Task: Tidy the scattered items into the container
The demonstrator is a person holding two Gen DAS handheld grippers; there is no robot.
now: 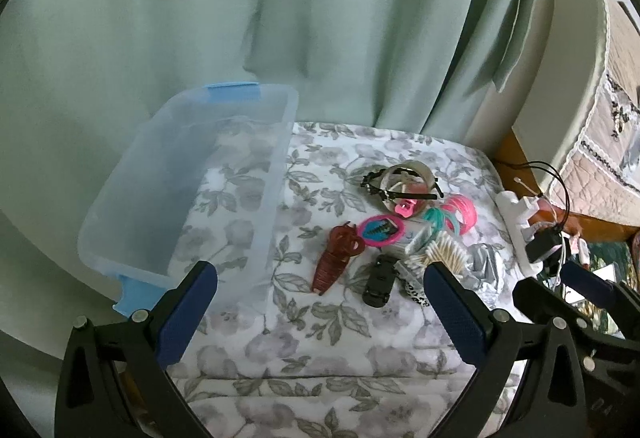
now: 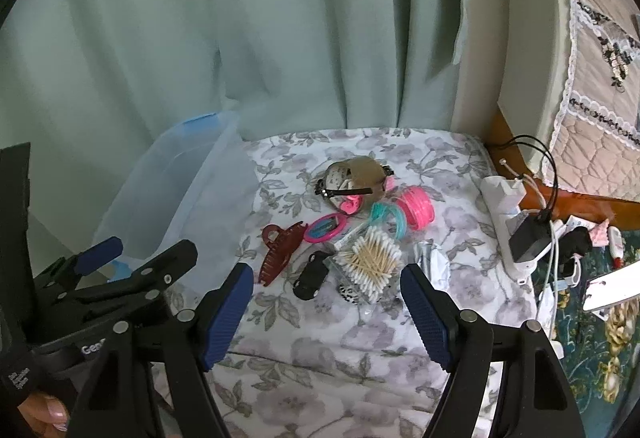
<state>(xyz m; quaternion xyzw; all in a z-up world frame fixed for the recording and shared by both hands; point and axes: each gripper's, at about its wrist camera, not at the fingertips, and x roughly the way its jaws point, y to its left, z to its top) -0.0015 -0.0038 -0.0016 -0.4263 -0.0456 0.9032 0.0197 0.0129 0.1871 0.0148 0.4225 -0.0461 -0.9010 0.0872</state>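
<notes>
A clear plastic bin (image 1: 256, 222) with blue latches stands empty on the left of a floral bedspread (image 1: 320, 350); it also shows in the right wrist view (image 2: 192, 190). Scattered beside it lie a dark red hair claw (image 1: 334, 264) (image 2: 280, 250), a black toy car (image 1: 378, 280) (image 2: 310, 274), a pack of cotton swabs (image 1: 440, 252) (image 2: 370, 262), a pink oval mirror (image 1: 378, 232), pink coil bands (image 1: 464, 214) (image 2: 418, 210) and a tape roll (image 1: 408, 178). My left gripper (image 1: 320, 302) is open and empty, short of the pile. My right gripper (image 2: 326, 298) is open and empty, just before the swabs.
A green curtain (image 1: 280, 38) hangs behind the bed. A white power strip with a black charger (image 1: 532, 242) (image 2: 520, 238) lies at the right edge. A quilted cover (image 2: 592, 118) hangs at the far right. The left gripper's body (image 2: 100, 278) shows in the right wrist view.
</notes>
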